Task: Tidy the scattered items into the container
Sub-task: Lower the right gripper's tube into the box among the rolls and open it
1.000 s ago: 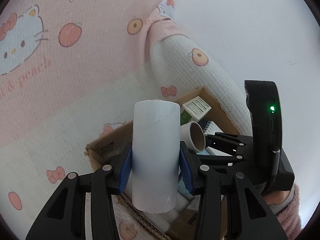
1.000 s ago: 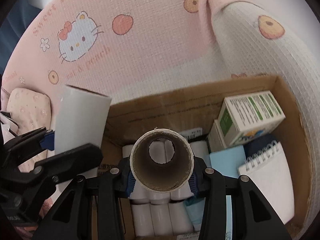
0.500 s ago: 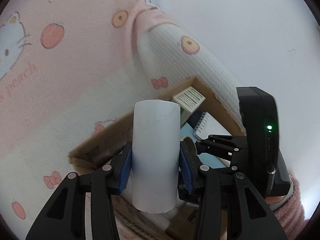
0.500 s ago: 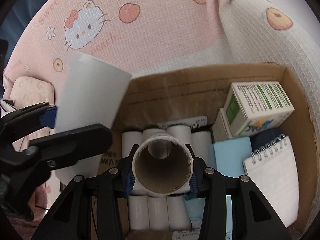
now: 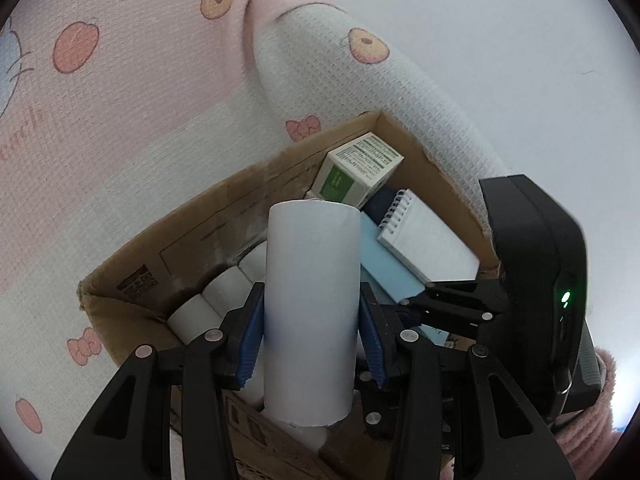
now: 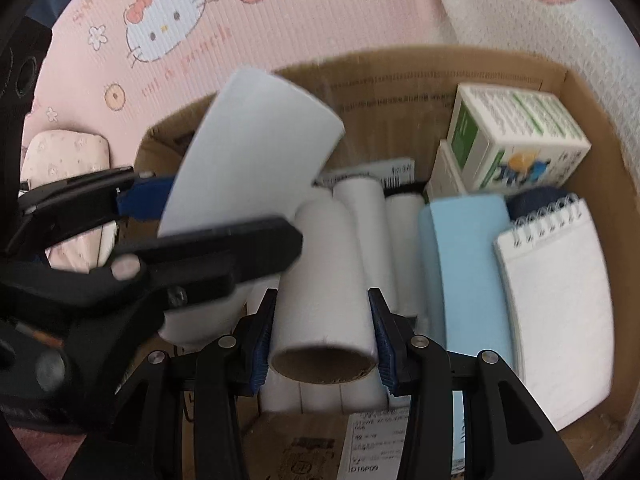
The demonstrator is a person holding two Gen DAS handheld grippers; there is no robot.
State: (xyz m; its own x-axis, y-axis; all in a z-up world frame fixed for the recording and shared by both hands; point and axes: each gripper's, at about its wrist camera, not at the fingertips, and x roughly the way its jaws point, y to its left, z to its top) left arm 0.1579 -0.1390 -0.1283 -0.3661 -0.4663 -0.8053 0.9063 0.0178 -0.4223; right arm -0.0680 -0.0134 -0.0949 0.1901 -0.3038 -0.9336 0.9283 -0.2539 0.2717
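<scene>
**Two rolls over the box**

I had a roll clamped in each tool, both above the box (image 6: 592, 92) on the bed, so each could go in beside the ones already packed.

My left tool (image 5: 311, 332) was closed on a white roll (image 5: 310, 312), gripped across its middle and standing upright, which kept its ends free to slide down. My right tool (image 6: 322, 336) was closed on a cardboard-cored roll (image 6: 324, 280), lying along the fingers, parallel to the rolls stacked beneath it; I judged that would let it drop into their row.

The right half of the box held a carton (image 6: 516, 136), a blue pad (image 6: 468, 264) and a notebook (image 6: 560, 312), so only the left side suited rolls.
</scene>
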